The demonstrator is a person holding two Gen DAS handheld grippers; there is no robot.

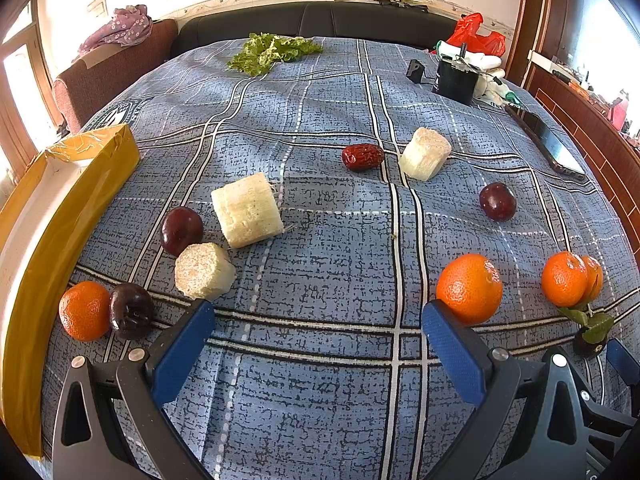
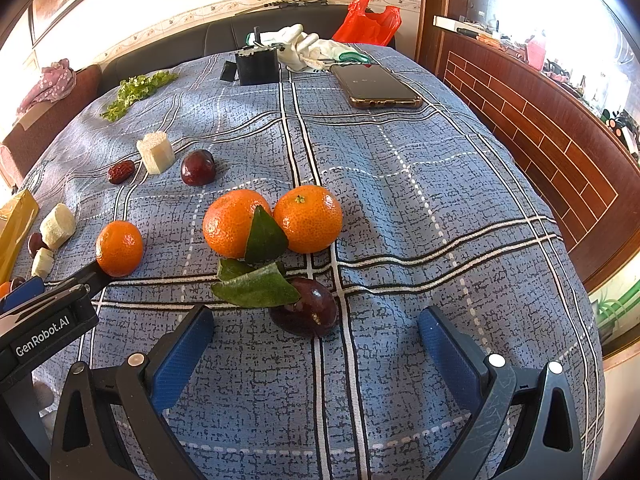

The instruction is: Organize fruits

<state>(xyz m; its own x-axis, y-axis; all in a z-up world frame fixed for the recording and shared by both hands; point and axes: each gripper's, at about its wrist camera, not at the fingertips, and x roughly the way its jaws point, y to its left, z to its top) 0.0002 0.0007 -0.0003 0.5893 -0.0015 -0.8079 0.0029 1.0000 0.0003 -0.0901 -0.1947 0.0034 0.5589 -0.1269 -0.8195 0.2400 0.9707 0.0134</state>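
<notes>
**Fruits spread over the blue plaid cloth, both grippers empty**

Fruits lie scattered on the table's blue plaid cloth (image 1: pixel 320 240), and your long yellow cardboard box (image 1: pixel 68 200) stands at its left edge. Your left gripper (image 1: pixel 318 320) hangs low over bare cloth with its blue pads wide apart and nothing between them; its right pad sits just in front of a single round orange tangerine (image 1: pixel 469 288). Your right gripper (image 2: pixel 316 332) is equally wide open and empty, with a dark purple plum under green leaves (image 2: pixel 308 312) close ahead, between its fingertips. Behind that plum you have a pair of leafy orange tangerines (image 2: pixel 272 222), touching. Going smaller: three pale cut sugarcane chunks, the biggest (image 1: pixel 248 210) mid-left; further dark plums, one (image 1: pixel 497 201) at right; and a wrinkled red jujube (image 1: pixel 362 156) just beside the farthest chunk.
</notes>
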